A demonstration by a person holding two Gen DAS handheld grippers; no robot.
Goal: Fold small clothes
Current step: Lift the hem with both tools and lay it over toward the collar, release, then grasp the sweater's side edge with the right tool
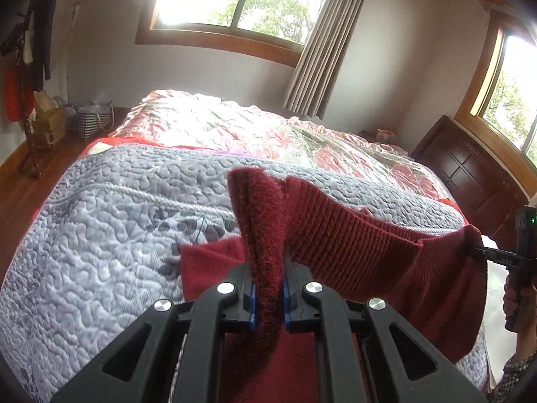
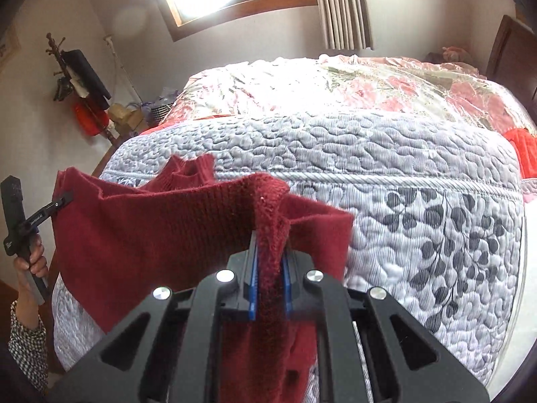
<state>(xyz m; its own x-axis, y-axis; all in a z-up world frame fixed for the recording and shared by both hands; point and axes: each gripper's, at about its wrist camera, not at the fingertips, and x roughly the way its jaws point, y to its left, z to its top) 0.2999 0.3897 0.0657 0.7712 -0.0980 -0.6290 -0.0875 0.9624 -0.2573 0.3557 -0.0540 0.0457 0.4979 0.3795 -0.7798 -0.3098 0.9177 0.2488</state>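
A dark red knitted sweater (image 1: 352, 235) hangs stretched between both grippers above the grey quilted bedspread (image 1: 110, 228). My left gripper (image 1: 268, 288) is shut on a bunched fold of the sweater, which rises out of its blue pads. In the right wrist view my right gripper (image 2: 270, 275) is likewise shut on a fold of the sweater (image 2: 151, 235). Each view shows the other gripper at the sweater's far end: the right one (image 1: 483, 252) and the left one (image 2: 57, 206), each held by a hand. The sweater's lower part drops behind the jaws.
The bed carries a pink floral cover (image 1: 235, 124) beyond the grey quilt. A dark wooden headboard (image 1: 470, 168) stands at the right. A coat rack with clothes (image 2: 77, 80), boxes and a striped bag (image 1: 92, 121) sit by the left wall. Curtained windows (image 1: 322, 43) lie behind.
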